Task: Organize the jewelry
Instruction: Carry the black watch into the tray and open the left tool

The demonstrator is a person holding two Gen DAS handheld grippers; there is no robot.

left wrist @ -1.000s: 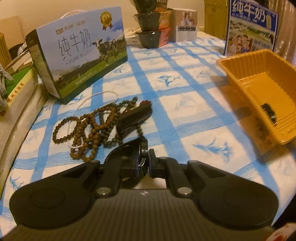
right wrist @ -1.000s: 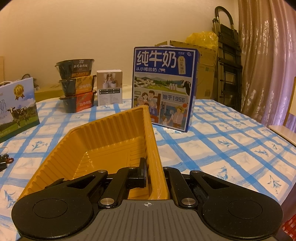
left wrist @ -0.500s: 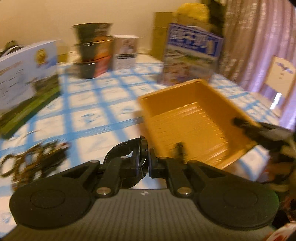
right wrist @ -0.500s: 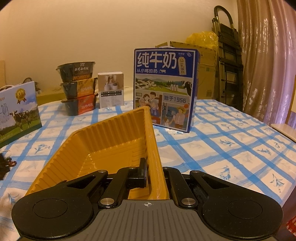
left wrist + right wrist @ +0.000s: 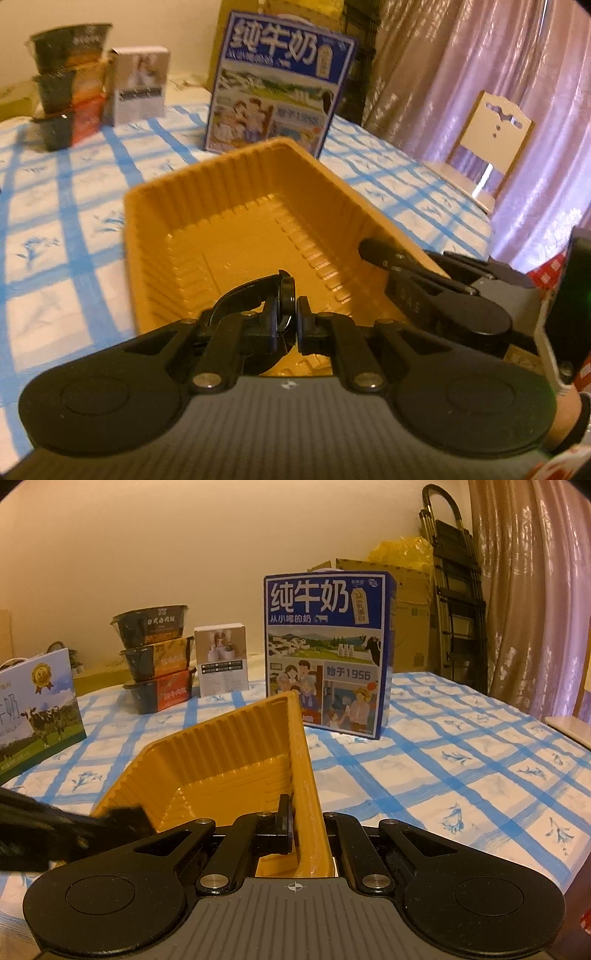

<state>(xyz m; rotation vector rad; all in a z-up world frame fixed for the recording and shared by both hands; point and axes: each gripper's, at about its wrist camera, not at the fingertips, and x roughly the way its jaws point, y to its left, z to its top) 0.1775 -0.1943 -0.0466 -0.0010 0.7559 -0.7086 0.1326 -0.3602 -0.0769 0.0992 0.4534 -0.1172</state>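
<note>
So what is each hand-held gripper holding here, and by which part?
Left hand-held gripper: dark bangle by its rim. Right: orange tray by its side wall.

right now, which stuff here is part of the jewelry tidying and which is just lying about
Part of the job:
- yellow tray
- black ring-shaped piece pinched in the left hand-held gripper over the tray
- right hand-held gripper, shut on the tray's wall

Lying about:
- blue milk carton
- green milk box
- stacked bowls
- small white box
- chair
</note>
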